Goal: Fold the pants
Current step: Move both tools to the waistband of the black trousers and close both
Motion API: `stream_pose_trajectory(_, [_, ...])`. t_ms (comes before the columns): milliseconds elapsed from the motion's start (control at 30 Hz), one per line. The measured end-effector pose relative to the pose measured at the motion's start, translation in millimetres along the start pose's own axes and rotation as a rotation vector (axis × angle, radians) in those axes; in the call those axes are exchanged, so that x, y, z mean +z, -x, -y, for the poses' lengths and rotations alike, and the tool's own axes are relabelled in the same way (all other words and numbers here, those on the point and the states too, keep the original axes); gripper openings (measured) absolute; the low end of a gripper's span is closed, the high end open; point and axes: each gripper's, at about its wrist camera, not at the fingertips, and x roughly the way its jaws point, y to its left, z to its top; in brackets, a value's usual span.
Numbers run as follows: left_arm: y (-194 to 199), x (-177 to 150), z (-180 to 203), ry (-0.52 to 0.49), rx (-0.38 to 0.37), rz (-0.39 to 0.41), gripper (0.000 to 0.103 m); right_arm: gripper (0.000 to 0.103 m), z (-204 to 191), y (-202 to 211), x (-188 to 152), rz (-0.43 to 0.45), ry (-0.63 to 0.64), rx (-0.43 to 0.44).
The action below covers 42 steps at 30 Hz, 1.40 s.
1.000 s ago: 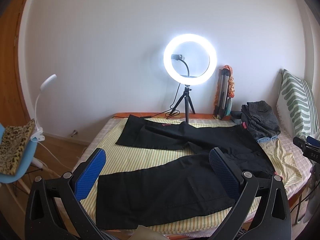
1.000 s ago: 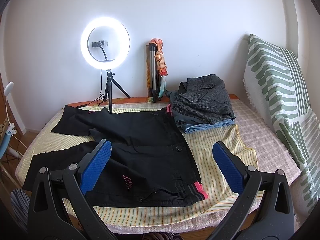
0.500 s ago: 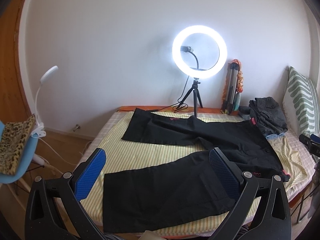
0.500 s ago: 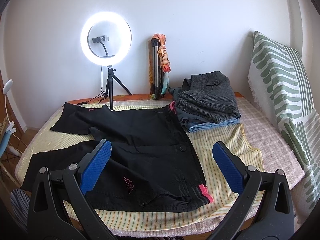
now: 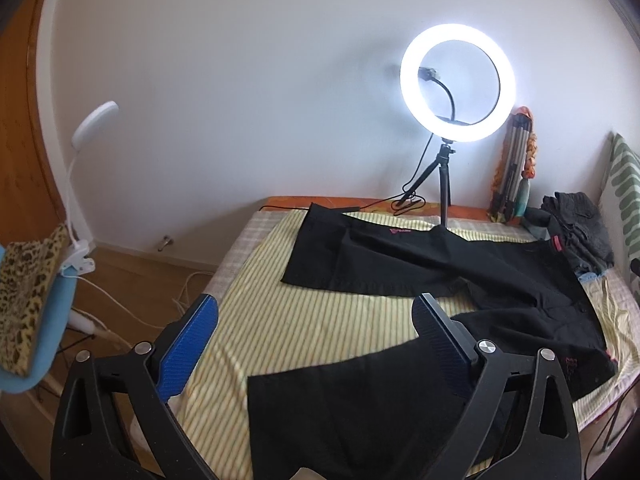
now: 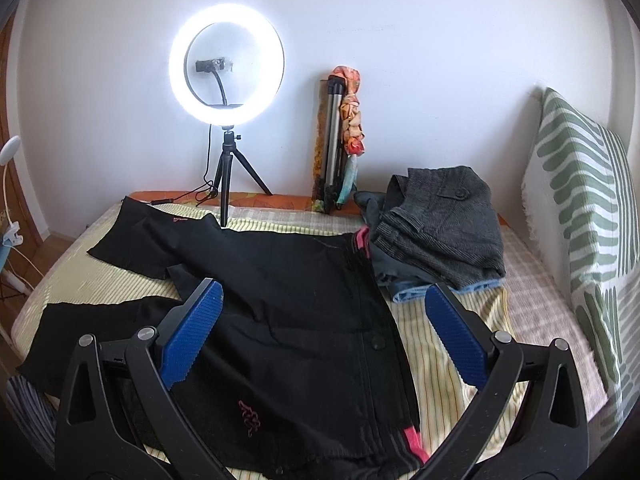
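one bed (image 5: 304,320) carries one pair of black pants (image 6: 288,304) spread flat, long axis crosswise, waistband right, two legs splayed left. one ring light (image 6: 227,65) stands behind. left gripper (image 5: 316,344) and right gripper (image 6: 320,332) hover wide apart, holding nothing.

Matt black cloth pants (image 6: 304,312); ribbed blue rubbery pads (image 6: 192,332); glossy black plastic tool (image 5: 316,344)
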Motion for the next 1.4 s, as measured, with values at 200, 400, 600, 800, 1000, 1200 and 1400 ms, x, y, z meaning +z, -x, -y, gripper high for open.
stream_pose_trajectory(200, [-48, 25, -17, 0.030, -0.073, -0.031, 0.090, 0.103, -12, -36, 23, -0.008, 0.045, 0.037])
stream_pose_trajectory(400, [-107, 57, -25, 0.005, -0.126, -0.069, 0.085, 0.103, -32, -84, 54, -0.027, 0.114, 0.082])
stream_pose_trajectory(600, [-165, 84, -31, -0.012, -0.168, -0.098, 0.085, 0.103, -49, -138, 82, -0.056, 0.169, 0.168])
stream_pose_trajectory(800, [-229, 93, -30, -0.014, -0.193, -0.166, 0.085, 0.103, -72, -202, 96, -0.116, 0.252, 0.260])
stream_pose_trajectory(1000, [-282, 92, -23, -0.018, -0.226, -0.235, 0.081, 0.097, -90, -277, 89, -0.231, 0.363, 0.294])
stream_pose_trajectory(1200, [-327, 96, -23, 0.009, -0.248, -0.277, 0.079, 0.091, -102, -335, 74, -0.328, 0.431, 0.350])
stream_pose_trajectory(1400, [-357, 99, -23, 0.008, -0.236, -0.290, 0.079, 0.084, -113, -362, 65, -0.374, 0.476, 0.412])
